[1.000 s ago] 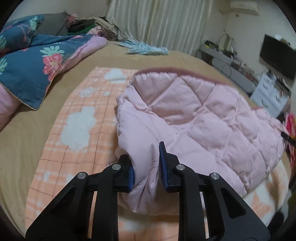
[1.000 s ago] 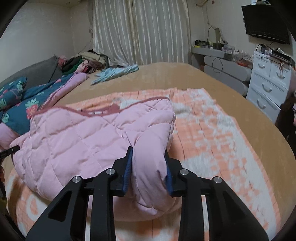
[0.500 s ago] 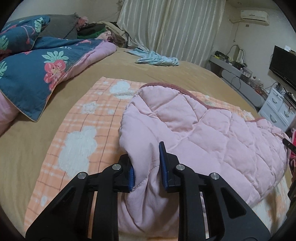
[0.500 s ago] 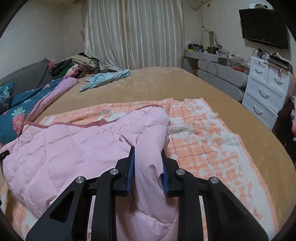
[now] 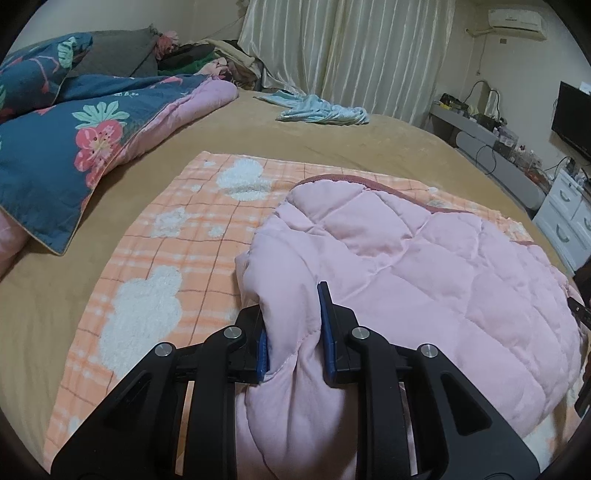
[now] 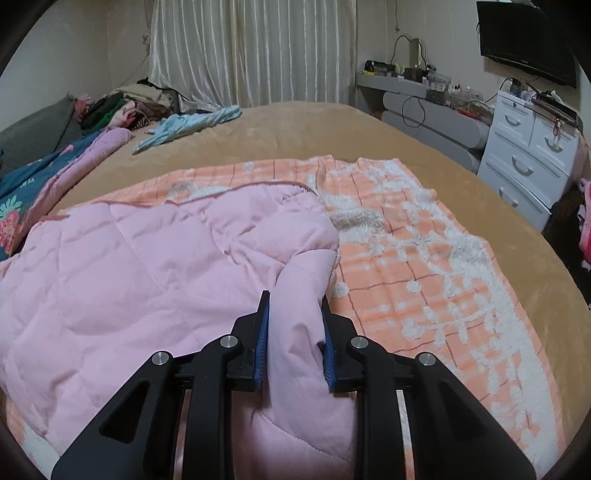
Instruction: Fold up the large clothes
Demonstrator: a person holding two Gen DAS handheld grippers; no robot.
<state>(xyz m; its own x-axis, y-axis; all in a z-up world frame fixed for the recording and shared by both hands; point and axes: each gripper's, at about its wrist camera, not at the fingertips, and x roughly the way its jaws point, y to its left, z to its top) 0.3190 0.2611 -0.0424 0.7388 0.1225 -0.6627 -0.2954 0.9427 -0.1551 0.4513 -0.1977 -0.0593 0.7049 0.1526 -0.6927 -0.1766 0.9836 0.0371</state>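
- Since a second ago, both my hands have carried the pink quilted jacket (image 5: 417,266) further across the bed (image 5: 236,147). It sat bunched high in front of me before; it now lies lower and flatter on the orange checked blanket (image 5: 173,258), and more of that blanket's far edge shows beyond it.
- My left gripper (image 5: 293,325) is pinching a thick fold at the left end of the jacket, as it was a second ago. Its blue pads (image 5: 261,350) press into the padding from both sides.
- My right gripper (image 6: 295,325) is clamped on a fold at the jacket's (image 6: 147,266) right end, and the bundle between its pads (image 6: 261,332) looks narrower than a second ago.
- Only the left wrist view shows the blue floral duvet (image 5: 59,147) large at the left, the air conditioner (image 5: 517,18) high on the wall and a dark sliver of my other gripper at the right edge.
- Only the right wrist view shows the blanket's (image 6: 424,280) fluffy white right side and the white drawer unit (image 6: 524,158) in full, with a cluttered grey shelf (image 6: 424,88) beside it.
- Both views show the pale curtain (image 5: 351,55), a light blue garment (image 5: 321,112) on the bed's tan cover and the pile of clothes (image 6: 125,103) near the head of the bed.
- The jacket is soft pink with square quilting and a darker pink trim along its far edge. It lies spread on the blanket between my two grippers, its near edge hanging toward me.
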